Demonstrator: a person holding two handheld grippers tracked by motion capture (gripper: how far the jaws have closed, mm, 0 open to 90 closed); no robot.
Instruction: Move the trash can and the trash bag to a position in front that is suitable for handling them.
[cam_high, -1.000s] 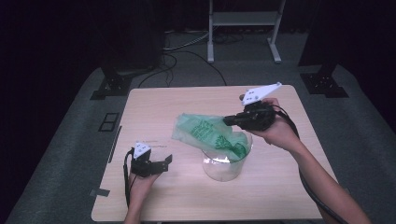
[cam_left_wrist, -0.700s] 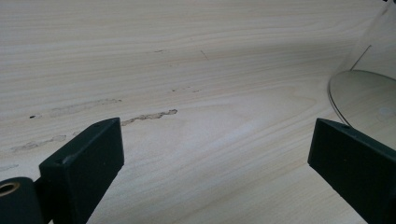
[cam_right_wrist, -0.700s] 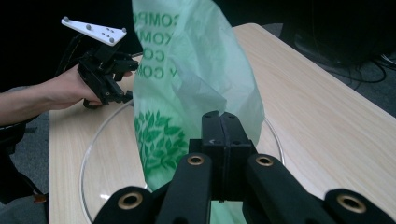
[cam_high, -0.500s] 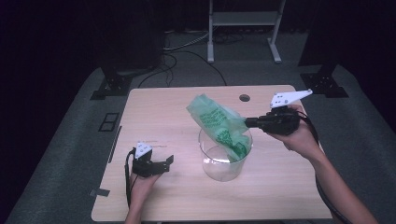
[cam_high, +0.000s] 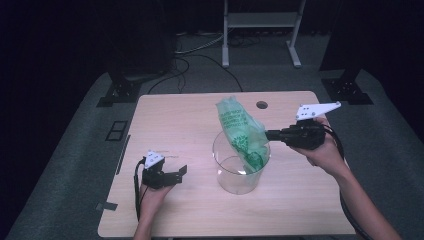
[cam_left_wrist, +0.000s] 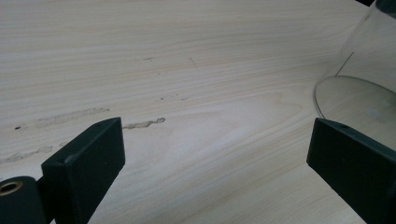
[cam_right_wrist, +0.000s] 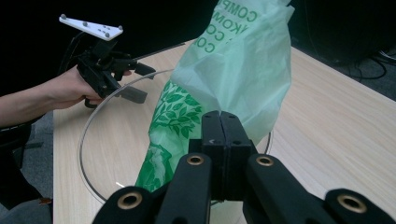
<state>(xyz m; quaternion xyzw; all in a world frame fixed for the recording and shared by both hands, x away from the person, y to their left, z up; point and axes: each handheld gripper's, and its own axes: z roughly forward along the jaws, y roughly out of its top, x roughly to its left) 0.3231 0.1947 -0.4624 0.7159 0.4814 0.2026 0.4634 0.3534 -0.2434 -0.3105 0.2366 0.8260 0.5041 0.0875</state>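
A thin green plastic bag (cam_high: 239, 129) with leaf print stands upright over a clear round container (cam_high: 225, 172) at the table's middle, its lower end hanging inside. My right gripper (cam_high: 269, 134) reaches in level from the right, shut on the bag's edge. In the right gripper view the jaws (cam_right_wrist: 225, 126) are pressed together on the green film (cam_right_wrist: 247, 60) above the container's rim (cam_right_wrist: 88, 126). My left gripper (cam_high: 179, 171) rests at the front left of the wooden table, open and holding nothing. The left gripper view shows its jaws (cam_left_wrist: 215, 140) wide apart, the container's base (cam_left_wrist: 359, 95) at their right.
The light wooden table (cam_high: 170, 120) has a small round hole (cam_high: 261, 105) near its far edge. A metal stand (cam_high: 260, 27) and dark equipment bases (cam_high: 120, 92) sit on the grey floor behind. Bare tabletop lies left of and behind the container.
My right gripper has carried the bag to the right and a little down. The bag went from lying slanted across the container to standing upright in it. The left gripper stayed still.
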